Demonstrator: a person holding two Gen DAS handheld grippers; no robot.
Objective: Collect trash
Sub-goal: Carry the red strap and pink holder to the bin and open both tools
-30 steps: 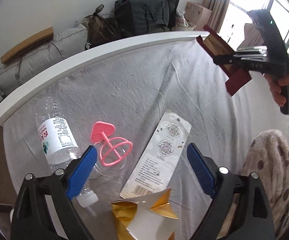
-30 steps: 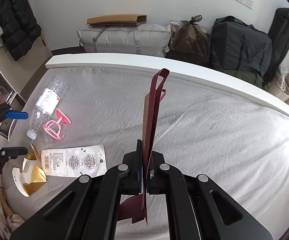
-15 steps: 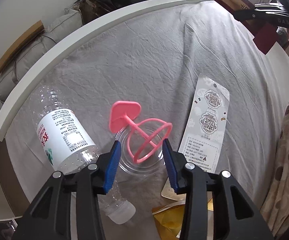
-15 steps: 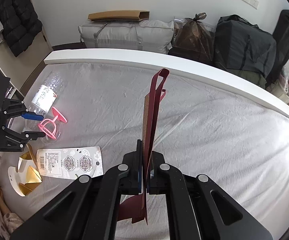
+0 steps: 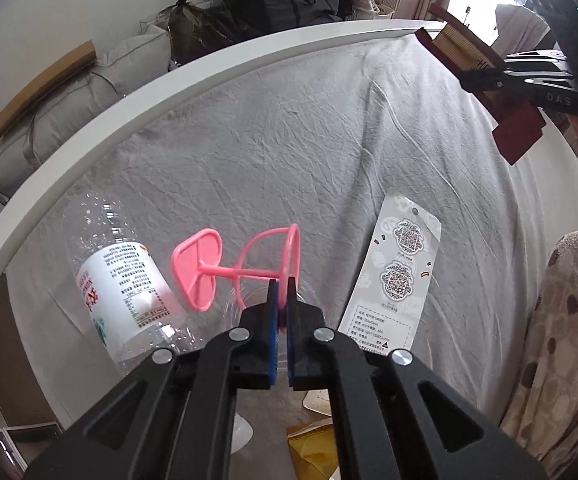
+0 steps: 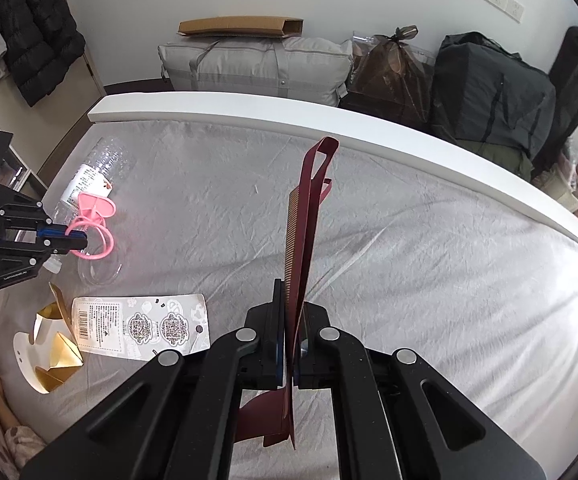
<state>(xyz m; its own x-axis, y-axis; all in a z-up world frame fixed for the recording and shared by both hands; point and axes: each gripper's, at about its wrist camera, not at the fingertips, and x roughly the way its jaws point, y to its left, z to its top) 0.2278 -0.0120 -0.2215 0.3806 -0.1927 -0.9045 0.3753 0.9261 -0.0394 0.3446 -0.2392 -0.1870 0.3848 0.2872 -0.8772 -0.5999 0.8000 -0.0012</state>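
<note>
Left wrist view: your left gripper (image 5: 282,286) is pinching the ring of the pink plastic holder (image 5: 225,270), jaws pressed together on that thin hoop. The holder's stem is running away to the left of the pads towards its heart-shaped foot, so its long axis is lying across your fingers, and the foot looks likely to swing as you lift. It is lying on the grey sheet (image 5: 289,140), with a clear plastic cup (image 5: 245,308) under it and one water bottle (image 5: 121,280) just beside it on the left. One printed card (image 5: 397,276) is lying to the right, and one gold folded carton (image 5: 313,448) is peeking out below your fingers.

Right wrist view: your right gripper (image 6: 289,312) is clamping a dark red paper bag (image 6: 309,220), folded flat and standing on edge, pointing away from you. It is hanging well apart from the litter cluster at the left edge. You are counting five loose pieces there: holder, cup, bottle, card, carton. Your left hand is plainly the nearer one to all of them, so I judge the remaining pickups fall to it.
</note>
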